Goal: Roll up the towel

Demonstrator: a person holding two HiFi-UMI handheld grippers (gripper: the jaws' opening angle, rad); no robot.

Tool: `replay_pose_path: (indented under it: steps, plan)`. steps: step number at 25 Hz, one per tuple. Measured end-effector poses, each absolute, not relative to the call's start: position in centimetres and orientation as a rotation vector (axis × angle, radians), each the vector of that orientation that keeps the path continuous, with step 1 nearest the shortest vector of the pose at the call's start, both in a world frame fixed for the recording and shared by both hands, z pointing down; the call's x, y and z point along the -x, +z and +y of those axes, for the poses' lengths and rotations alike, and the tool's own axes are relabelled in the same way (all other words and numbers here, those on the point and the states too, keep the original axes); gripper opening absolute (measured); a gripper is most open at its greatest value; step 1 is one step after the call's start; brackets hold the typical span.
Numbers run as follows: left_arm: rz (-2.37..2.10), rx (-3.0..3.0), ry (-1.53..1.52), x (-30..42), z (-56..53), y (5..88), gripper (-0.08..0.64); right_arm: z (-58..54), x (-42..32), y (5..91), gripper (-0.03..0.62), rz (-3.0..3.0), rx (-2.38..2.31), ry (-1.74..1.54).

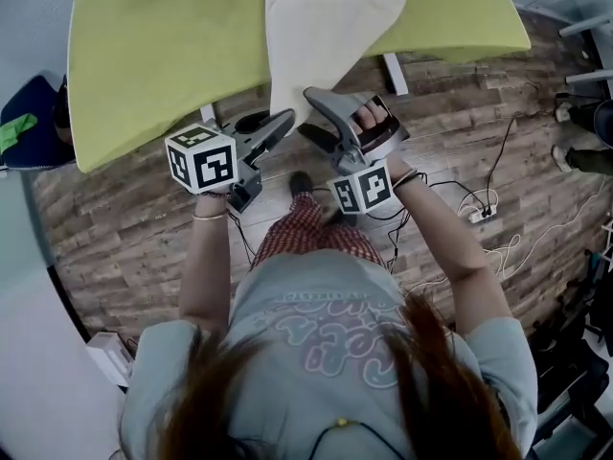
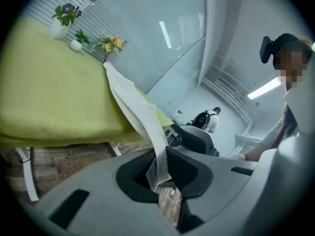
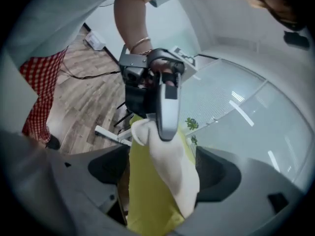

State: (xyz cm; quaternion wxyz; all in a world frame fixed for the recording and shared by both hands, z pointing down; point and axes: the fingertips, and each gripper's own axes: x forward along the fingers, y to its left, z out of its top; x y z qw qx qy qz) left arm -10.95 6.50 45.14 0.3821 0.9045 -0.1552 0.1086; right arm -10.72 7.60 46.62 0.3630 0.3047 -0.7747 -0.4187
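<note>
Towel: hangs off bench edge, 12 o'clock. Left tongs: clenched on lower corner. Right tongs: released, straddling cloth unpressed. Risk: likely slips from single pinch, or slides floorward under pull.

Cream towel, yellow-green table cover (trousers red-checked).

One towel, two grippers, three plants
</note>
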Motion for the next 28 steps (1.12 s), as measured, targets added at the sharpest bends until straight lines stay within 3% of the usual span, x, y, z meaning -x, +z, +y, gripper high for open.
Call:
replay_pose_path:
  steps: [2,3,4,5,6,8,11,19,28]
  plan:
    - [-0.388,-2.323,0.291,10.8,6.5,44.8,0.049,6.9,11.3,47.2,0.405,-1.946,-0.721,-1.111]
    - [-0.386,-2.334,0.293,10.9,6.6,44.6,0.049,6.7,11.4,47.2,0.312,-1.938,-0.719,-1.114]
    - [-0.385,-2.352,0.303,11.1,6.7,44.4,0.049,6.5,11.3,46.9,0.131,-1.94,-0.736,-1.112]
    - [-0.39,-2.381,0.323,11.5,6.8,44.4,0.051,6.4,11.2,46.6,0.061,-1.949,-0.756,-1.104]
    - [-0.403,-2.426,0.357,12.1,6.9,44.4,0.065,6.3,11.1,46.3,0.061,-1.963,-0.77,-1.087]
    - [-0.451,-2.543,0.452,13.8,7.0,44.6,0.184,6.2,11.1,45.9,0.049,-2.016,-0.772,-1.028]
    - [-0.508,-2.735,0.562,16.6,6.2,43.4,0.252,6.1,11.0,45.2,0.044,-2.151,-0.735,-0.861]
    - [-0.537,-3.036,0.624,16.8,-0.6,39.3,0.262,4.0,10.7,41.9,0.048,-2.414,-0.445,-0.32]
    - [-0.492,-3.001,0.581,15.4,-3.7,39.4,0.262,-5.4,9.1,37.8,0.048,-2.541,-0.403,0.037]
